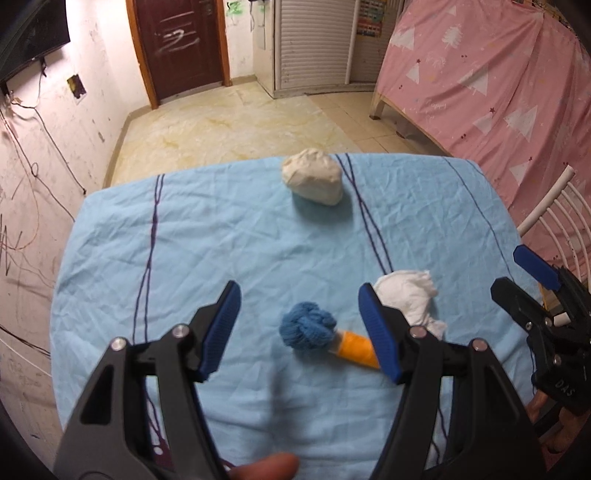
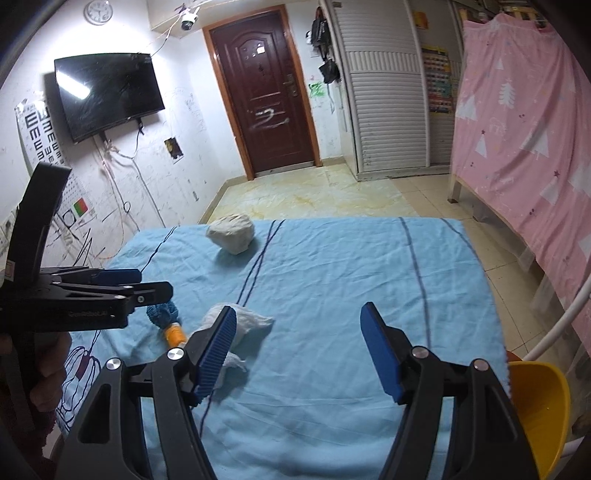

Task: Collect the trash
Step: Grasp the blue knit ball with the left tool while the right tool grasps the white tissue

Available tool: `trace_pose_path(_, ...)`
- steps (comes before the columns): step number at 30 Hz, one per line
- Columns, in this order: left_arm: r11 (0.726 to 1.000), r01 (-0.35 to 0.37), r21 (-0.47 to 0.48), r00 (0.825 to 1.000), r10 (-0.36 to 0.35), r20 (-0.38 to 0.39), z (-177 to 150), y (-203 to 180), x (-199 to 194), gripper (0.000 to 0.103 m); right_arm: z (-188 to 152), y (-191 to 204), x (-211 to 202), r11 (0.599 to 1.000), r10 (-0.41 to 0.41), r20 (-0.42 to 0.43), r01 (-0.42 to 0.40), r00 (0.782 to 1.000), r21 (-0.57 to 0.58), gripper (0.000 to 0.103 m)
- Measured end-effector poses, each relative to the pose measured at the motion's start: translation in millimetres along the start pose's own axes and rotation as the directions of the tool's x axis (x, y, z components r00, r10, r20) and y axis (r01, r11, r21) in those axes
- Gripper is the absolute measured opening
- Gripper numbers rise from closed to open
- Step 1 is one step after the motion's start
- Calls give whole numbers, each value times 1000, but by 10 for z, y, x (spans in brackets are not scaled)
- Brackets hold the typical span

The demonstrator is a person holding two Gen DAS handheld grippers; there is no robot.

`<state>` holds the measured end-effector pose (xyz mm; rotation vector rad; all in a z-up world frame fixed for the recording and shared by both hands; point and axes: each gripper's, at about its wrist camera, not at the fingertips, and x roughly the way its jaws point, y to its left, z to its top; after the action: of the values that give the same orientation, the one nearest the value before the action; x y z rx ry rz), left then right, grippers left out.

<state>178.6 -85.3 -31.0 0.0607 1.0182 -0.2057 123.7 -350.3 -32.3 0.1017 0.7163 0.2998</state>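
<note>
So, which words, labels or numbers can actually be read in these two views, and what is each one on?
"E" shapes in rows: eye chart on the wall, beside the television.
"DAS", or near it: body of the right gripper, partly legible.
Embossed brand: side of the left gripper, too blurred to read.
Colourful poster by the wardrobe: print too small.
Wall clock: numerals too small.
Door: white scrawl, no legible word.

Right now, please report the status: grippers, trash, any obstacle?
Left gripper open, empty, above blue-and-orange yarn piece. Right gripper open, empty, beside white crumpled tissue. Cream paper wad far side. Nothing blocks.
</note>
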Motion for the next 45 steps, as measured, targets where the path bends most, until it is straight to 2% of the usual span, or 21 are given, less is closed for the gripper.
trace_pose_path(4,1000,9,-3,1000,-9,-15,-36,35,76,60,5,115,92,1000,11,-21,-11,1000,-19,64)
trace_pose_path(7,1000,12,0,1000,-12,-28,-63,47,132,50,5,207,163,999,24,-37,-25,999,-32,64)
trace_pose_path(9,1000,9,12,999,-8,-37,-86,50,172,32,6,282,218,999,30,-50,-33,998,-42,65)
trace_pose_path(11,999,-3,32,1000,4,-28,-111,32,184,27,0,347,274,998,35,-62,-38,997,-51,68)
trace_pose_path(18,999,26,32,999,-25,-20,-137,60,178,25,-2,511,444,995,43,-104,-52,994,-84,71)
trace_pose_path(30,998,62,17,998,-61,-8,-158,155,170,25,-10,595,653,996,9,-160,-24,987,-87,70)
trace_pose_path(31,998,62,17,998,-62,-6,-163,160,168,25,-11,588,666,996,9,-166,-23,986,-83,65)
trace_pose_path(32,998,63,16,998,-63,-5,-169,168,162,25,-13,588,679,996,8,-173,-23,985,-84,55)
trace_pose_path(33,998,64,13,998,-64,-4,-172,168,164,25,-10,601,695,996,5,-176,-20,984,-86,51)
trace_pose_path(35,998,65,12,998,-65,-1,-176,173,161,25,-21,605,716,996,14,-189,-30,982,-81,30)
trace_pose_path(37,998,65,9,998,-65,0,-176,173,157,25,-32,616,723,996,14,-191,-31,981,-85,25)
trace_pose_path(45,997,76,-13,997,-76,15,-95,171,31,24,7,553,518,997,31,-127,-39,991,-61,24)
